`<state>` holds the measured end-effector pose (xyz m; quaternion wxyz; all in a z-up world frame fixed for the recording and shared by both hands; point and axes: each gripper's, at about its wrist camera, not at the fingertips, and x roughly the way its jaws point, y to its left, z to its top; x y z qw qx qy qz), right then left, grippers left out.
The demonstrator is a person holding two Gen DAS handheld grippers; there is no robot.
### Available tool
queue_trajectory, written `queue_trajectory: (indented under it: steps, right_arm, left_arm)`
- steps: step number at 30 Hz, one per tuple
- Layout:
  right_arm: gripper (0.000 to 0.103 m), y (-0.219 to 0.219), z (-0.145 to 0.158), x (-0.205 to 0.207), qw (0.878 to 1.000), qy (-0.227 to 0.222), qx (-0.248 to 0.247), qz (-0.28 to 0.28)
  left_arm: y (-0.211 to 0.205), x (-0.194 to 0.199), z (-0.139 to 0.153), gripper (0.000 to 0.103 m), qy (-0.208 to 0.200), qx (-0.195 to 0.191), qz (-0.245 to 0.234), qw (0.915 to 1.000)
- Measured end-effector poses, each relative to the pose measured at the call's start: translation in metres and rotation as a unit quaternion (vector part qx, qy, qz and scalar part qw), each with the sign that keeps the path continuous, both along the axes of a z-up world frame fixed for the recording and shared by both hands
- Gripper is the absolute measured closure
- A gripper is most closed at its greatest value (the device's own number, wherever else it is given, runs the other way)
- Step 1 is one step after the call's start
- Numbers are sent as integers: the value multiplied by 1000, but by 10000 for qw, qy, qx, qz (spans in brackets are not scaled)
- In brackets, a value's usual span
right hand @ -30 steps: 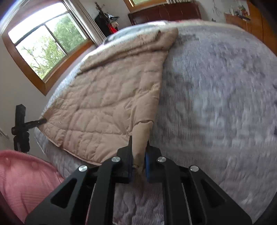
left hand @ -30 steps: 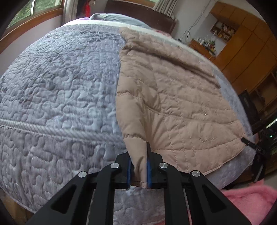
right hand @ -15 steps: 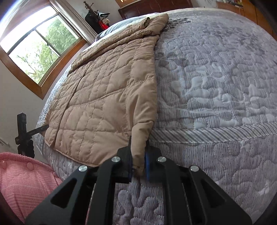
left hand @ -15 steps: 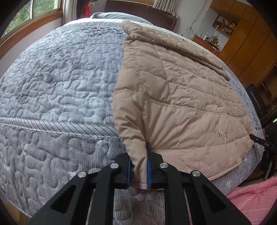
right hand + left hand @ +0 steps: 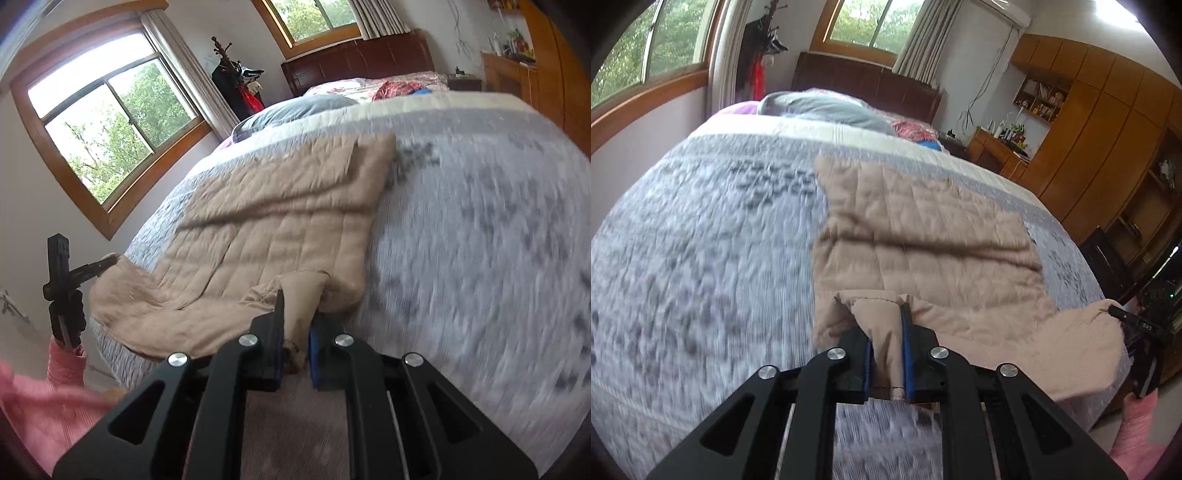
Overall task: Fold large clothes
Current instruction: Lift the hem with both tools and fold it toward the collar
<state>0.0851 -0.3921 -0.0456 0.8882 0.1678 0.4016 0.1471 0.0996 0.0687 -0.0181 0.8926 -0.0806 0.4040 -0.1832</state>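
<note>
Daylight from windows [image 5: 110, 122]; motion blur; fisheye-bent edges.

Bed [image 5: 701, 258] under grey quilted cover; tan quilted coat [image 5: 923, 229] on it; pillow [image 5: 820, 107] at the head.

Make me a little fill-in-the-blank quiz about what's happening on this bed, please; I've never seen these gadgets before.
1. Both handheld grippers are clamped on the near edge of a quilted jacket whose colour is ____.
2. The jacket lies on a bedspread whose colour is ____.
3. The left gripper has pads coloured ____ pressing the fabric.
4. The right gripper sees the other gripper on its ____ side.

Missing words: beige; grey; blue; left
</note>
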Motion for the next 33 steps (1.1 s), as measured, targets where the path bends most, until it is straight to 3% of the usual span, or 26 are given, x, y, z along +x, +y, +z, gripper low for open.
queue_trajectory:
  steps: [7,11,14,18,24,33]
  right_arm:
    - [94,-34,23,98,9979,262,533,-262]
    - [94,-48,24,158,9958,418,651,-493]
    - [94,-58,13,205,9924,653,825,-634]
    - [94,-62,-2,253,9896,932,809,-745]
    - [94,-68,-29,304,9845,1312,758,-879]
    - [94,-74,-68,351,9756,1751,752,-1093]
  left_arm:
    - [-11,104,25,90,-327,-10,201,9993]
    - [-16,162,24,90,-263,-96,438,9986]
    - [-20,208,11,90,-37,-163,596,9981]
    - [-28,250,-10,90,147,31,750,9971]
    - [-32,306,-47,90,585,161,874,9943]
    - [-42,344,-80,90,919,321,932,9909]
